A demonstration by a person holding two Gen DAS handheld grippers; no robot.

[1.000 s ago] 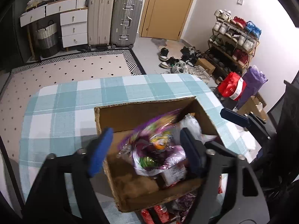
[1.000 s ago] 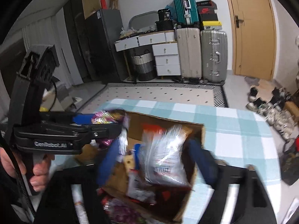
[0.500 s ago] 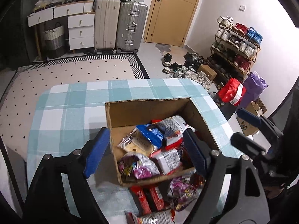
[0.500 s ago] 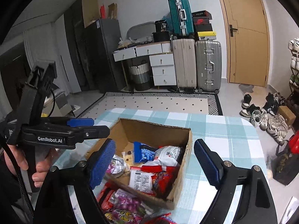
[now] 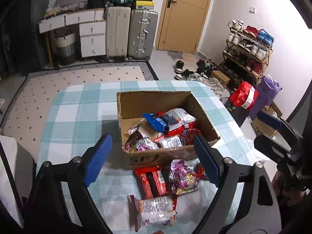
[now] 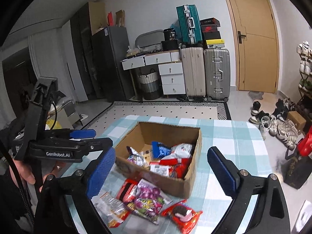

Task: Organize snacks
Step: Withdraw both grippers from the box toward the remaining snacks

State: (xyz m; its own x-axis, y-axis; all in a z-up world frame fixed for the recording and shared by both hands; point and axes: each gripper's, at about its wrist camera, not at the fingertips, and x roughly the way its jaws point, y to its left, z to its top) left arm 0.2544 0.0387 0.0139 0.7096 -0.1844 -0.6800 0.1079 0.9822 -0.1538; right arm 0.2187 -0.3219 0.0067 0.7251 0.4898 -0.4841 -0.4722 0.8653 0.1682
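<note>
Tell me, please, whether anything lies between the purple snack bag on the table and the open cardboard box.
Only the box's near wall stands between them; the purple snack bag lies just before it. The box top is open, and both tongs, left and right, are empty and opening.

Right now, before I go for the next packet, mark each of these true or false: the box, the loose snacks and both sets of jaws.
1. The cardboard box stands open with snack packets inside. True.
2. No snacks are left outside the box. False: several lie on the checked tablecloth in front of it, among them a purple candy bag and a red biscuit packet.
3. The left gripper holds a packet. False: its jaws are opening, nothing gripped.
4. The right gripper is empty. True; its jaws are opening too.
5. A blue packet lies in the box. True.
</note>
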